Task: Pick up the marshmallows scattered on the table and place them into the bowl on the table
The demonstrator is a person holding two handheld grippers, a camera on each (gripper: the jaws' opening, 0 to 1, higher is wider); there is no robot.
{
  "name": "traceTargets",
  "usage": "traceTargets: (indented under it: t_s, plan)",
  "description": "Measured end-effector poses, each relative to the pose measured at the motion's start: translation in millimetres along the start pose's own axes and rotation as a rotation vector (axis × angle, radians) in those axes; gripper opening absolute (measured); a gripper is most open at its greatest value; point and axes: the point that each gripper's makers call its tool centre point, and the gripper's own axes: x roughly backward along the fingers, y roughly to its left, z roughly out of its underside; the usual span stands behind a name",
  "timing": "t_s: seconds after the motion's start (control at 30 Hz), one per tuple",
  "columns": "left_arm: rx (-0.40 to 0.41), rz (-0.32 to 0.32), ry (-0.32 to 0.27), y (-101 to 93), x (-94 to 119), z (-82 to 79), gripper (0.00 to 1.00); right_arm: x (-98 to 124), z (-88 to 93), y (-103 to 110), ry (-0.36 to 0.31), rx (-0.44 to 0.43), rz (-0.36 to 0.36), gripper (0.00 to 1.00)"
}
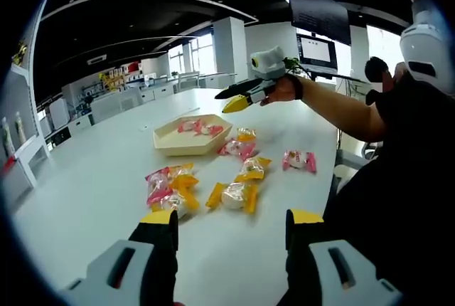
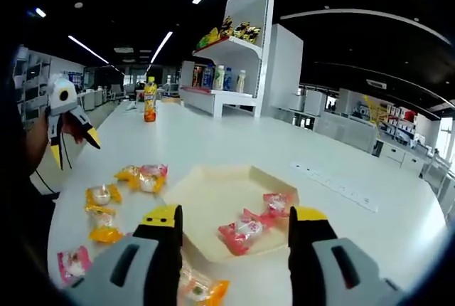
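The cream hexagonal bowl (image 1: pixel 182 145) sits mid-table with pink-wrapped marshmallows (image 1: pixel 200 127) inside. Several more lie loose before it: a yellow one (image 1: pixel 233 196), a pink-and-yellow pair (image 1: pixel 168 178) and a pink one (image 1: pixel 299 160). My left gripper (image 1: pixel 233 219) is open low over the table, just short of the yellow one, holding nothing. The right gripper (image 1: pixel 224 101) hovers above the bowl's far side. In the right gripper view my right gripper (image 2: pixel 235 217) is open over the bowl (image 2: pixel 193 191), which holds pink marshmallows (image 2: pixel 246 232). The left gripper (image 2: pixel 73 147) hangs open at left.
An orange drink bottle (image 2: pixel 150 99) stands far down the white table (image 2: pixel 234 142). A white shelf (image 2: pixel 229 50) with bottles and snacks rises behind it. A person in black (image 1: pixel 398 171) fills the right side, and a monitor (image 1: pixel 317 50) stands behind.
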Motion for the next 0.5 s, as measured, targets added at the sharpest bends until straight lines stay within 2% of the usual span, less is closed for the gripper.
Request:
traceTargets:
  t_s: [0.2,0.27,0.3,0.37,0.5]
  plan:
    - [0.0,0.002,-0.001,-0.5,0.0,-0.3,0.6,9.4,3.5,3.2,0.033,0.015,-0.053,0.59]
    - [0.001,0.001,-0.002,-0.1,-0.5,-0.6,0.6,13.3,3.4,4.2,0.042,0.078,-0.07,0.55]
    - [0.001,0.0,-0.001,0.1,-0.9,-0.4,0.6,15.7,3.1,5.8,0.045,0.102,-0.079,0.5]
    - [0.001,0.003,0.0,-0.4,-1.5,-0.1,0.6,20.4,5.7,12.1,0.073,0.136,-0.129,0.45]
    - [-0.002,0.007,0.0,-1.8,-2.0,-0.4,0.6,26.6,4.5,29.5,0.078,0.23,-0.206,0.47]
